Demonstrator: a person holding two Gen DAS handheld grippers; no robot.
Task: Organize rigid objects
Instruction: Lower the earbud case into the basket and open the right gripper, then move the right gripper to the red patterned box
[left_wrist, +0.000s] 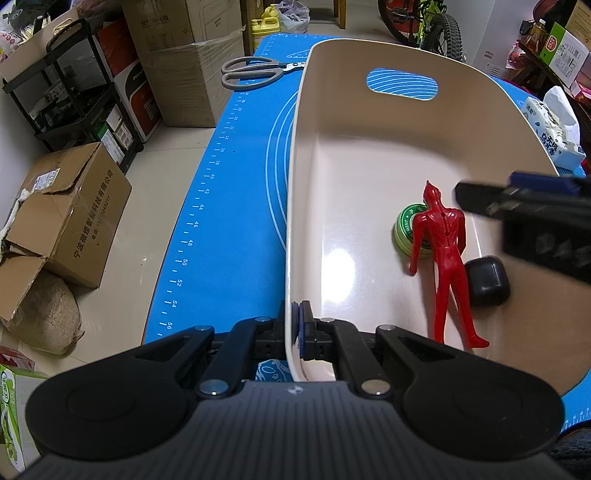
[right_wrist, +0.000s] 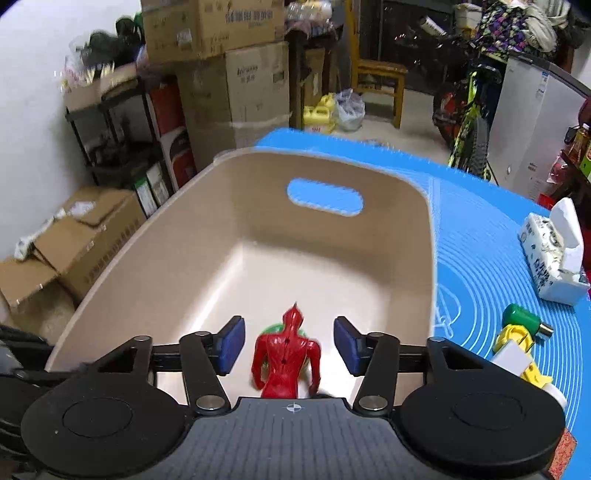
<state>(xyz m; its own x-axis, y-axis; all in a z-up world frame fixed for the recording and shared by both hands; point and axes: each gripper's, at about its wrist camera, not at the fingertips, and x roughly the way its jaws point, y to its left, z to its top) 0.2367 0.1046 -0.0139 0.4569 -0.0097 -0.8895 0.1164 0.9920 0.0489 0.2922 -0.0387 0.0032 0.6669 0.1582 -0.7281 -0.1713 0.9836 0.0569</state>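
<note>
The left gripper (left_wrist: 300, 325) pinches the beige plastic tub's (left_wrist: 369, 122) near wall. The right gripper's (right_wrist: 289, 345) jaws stand apart above the red plastic toy figure (right_wrist: 284, 360) lying inside.

The beige bin (left_wrist: 314, 155) looks like smooth plastic, its floor glossy enough to throw back a bright glare. The red figure (left_wrist: 445, 254) in it is shiny moulded plastic; the black case (left_wrist: 487, 280) beside it has a soft sheen. The green tin (left_wrist: 406, 232) has a printed lid. The blue mat (left_wrist: 229, 206) looks like matt, rubbery sheet. Near the mat's far edge, the scissors (left_wrist: 255, 72) have grey plastic handles and metal blades. The tissue pack (right_wrist: 550, 258) is in crinkled film.
</note>
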